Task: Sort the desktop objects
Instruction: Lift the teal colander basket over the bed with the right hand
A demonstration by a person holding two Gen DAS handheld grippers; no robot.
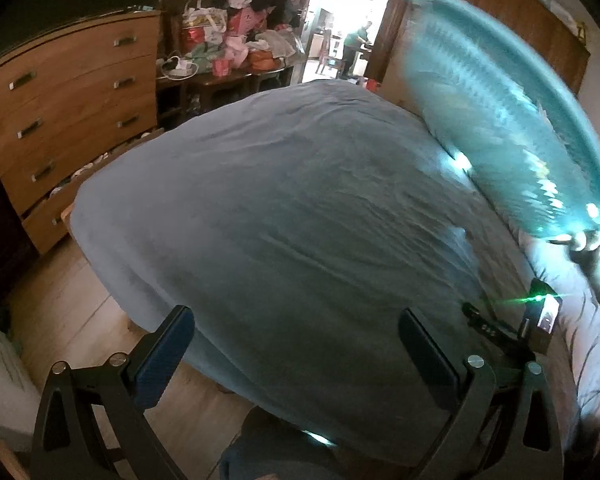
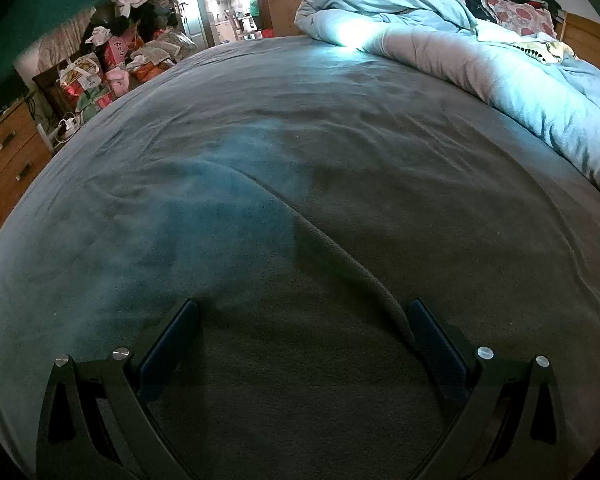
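Bedsheet [image 2: 300, 208], grey-blue, covers the whole bed; no desktop objects visible on it in either view, so the task's things can't be located. Left gripper [image 1: 296, 344] jaws wide, holding nothing, over the bed's near edge. Right gripper [image 2: 304, 336] jaws wide, empty, just above the sheet. Sheet looks soft and limp; a ridge fold [image 2: 340, 248] is the easiest pinch point. Duvet [image 2: 480, 52] bunched along the right edge. No legible writing or brands

Left tool [image 1: 296, 328], black frame, dark blue pads, silver screws; right tool [image 2: 304, 322] alike
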